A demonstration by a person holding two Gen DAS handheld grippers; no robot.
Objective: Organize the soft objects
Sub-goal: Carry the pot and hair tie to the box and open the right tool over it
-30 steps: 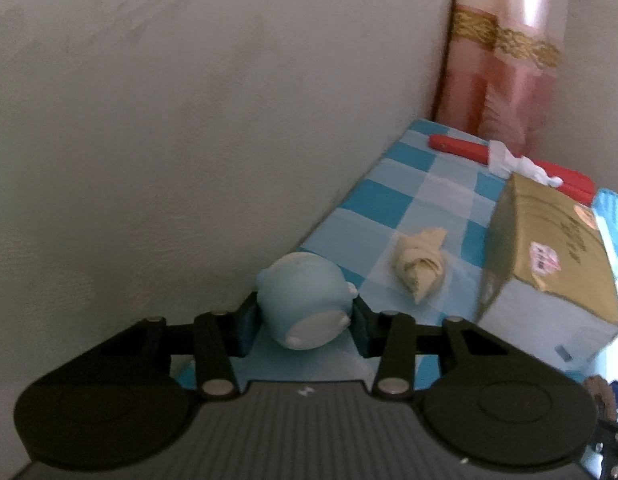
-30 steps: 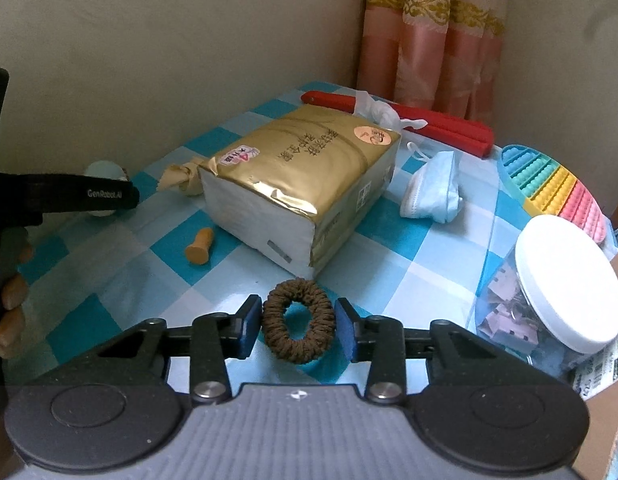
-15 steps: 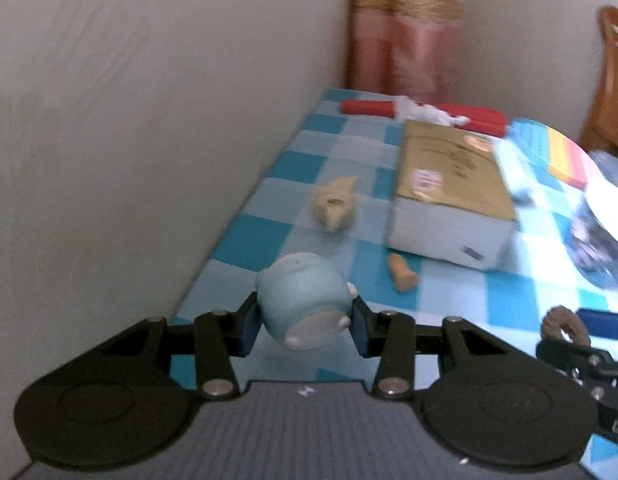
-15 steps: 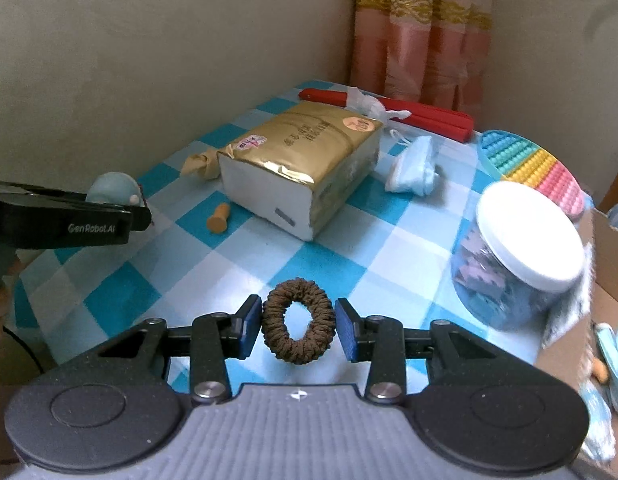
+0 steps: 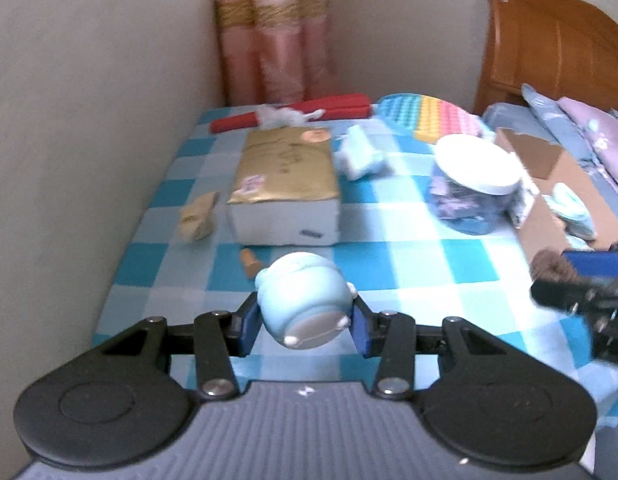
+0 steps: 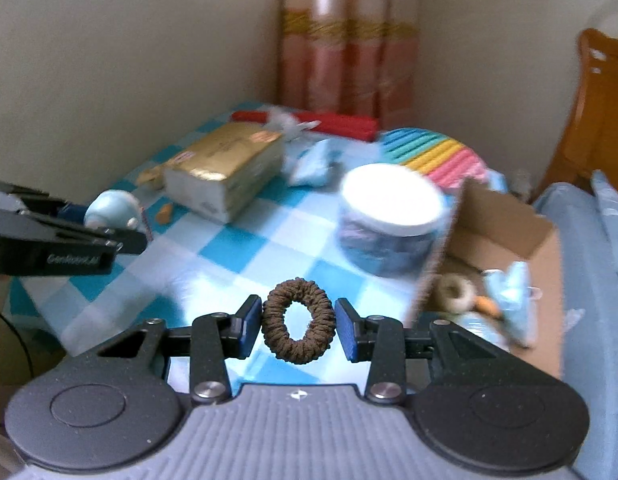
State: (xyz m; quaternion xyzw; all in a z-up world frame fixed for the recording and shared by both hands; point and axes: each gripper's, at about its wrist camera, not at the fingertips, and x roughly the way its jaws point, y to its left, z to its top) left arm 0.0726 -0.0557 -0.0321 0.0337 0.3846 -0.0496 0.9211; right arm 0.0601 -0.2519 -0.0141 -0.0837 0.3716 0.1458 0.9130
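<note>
Blue pads of the left hand-held gripper (image 5: pixel 304 325) press on either side of a pale blue soft toy (image 5: pixel 303 304), a rounded figure held clear of the worktop (image 5: pixel 409 264) at the lower centre of the left wrist view. The jaws stand partly closed, gripping the toy between them. In the right wrist view the same toy (image 6: pixel 113 210) shows at the left edge, clamped in that gripper.

The right hand-held gripper (image 6: pixel 299 327) is likewise partly closed, its pads pinching a brown hair scrunchie (image 6: pixel 298 326) at lower centre of its own view; the ring stands upright and slightly squeezed into an oval. In the left wrist view the scrunchie (image 5: pixel 551 268) appears blurred at the right edge.

On the blue-and-white checked cloth sit a gold tissue pack (image 5: pixel 285 172) at upper centre, a beige twisted cloth (image 5: pixel 197 216) to its left, a small orange piece (image 5: pixel 248 262) just below it, and a jar with a white lid (image 5: pixel 475 184) to the right. An open cardboard box (image 6: pixel 505 240) fills the right side of the right wrist view, with a few soft things inside.
</note>
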